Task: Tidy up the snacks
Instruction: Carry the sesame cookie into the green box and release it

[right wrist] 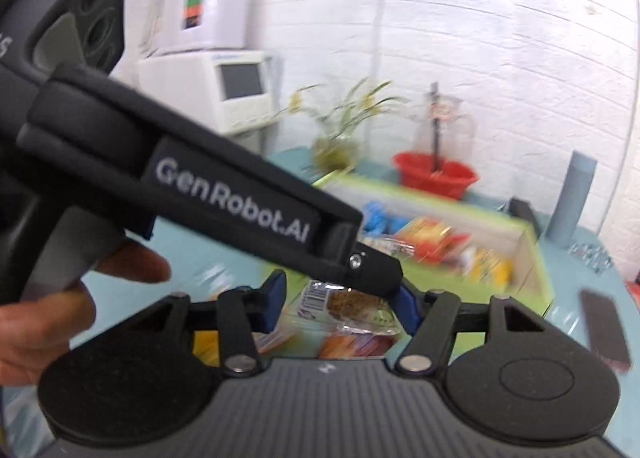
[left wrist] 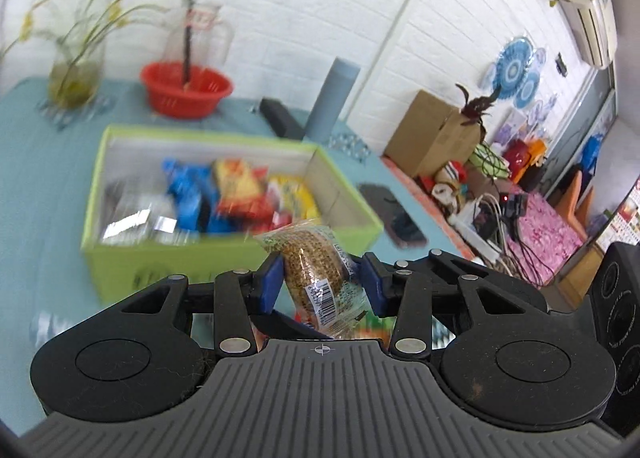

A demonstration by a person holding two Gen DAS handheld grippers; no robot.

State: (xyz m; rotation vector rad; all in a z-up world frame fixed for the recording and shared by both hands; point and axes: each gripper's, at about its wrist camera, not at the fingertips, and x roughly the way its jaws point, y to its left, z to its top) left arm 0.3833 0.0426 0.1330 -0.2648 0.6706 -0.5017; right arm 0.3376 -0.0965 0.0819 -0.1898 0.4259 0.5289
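box: green box [left wrist: 120, 258] is open-topped, largely filled with snack packets [left wrist: 240, 194] | left: bare blue table [left wrist: 36, 178] is seen | behind: red basket [left wrist: 186, 92], grey cylinder [left wrist: 334, 100] | right: phone [left wrist: 394, 214], seemingly flat, blurred | right view: crossed by left gripper [right wrist: 384, 278]

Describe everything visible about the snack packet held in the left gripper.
The snack packet is a clear plastic wrapper around a brown, grainy bar, with a white barcode label near its lower end. It is tilted, lifted off the table, and pinched between the blue pads of the left gripper, in front of the green box.
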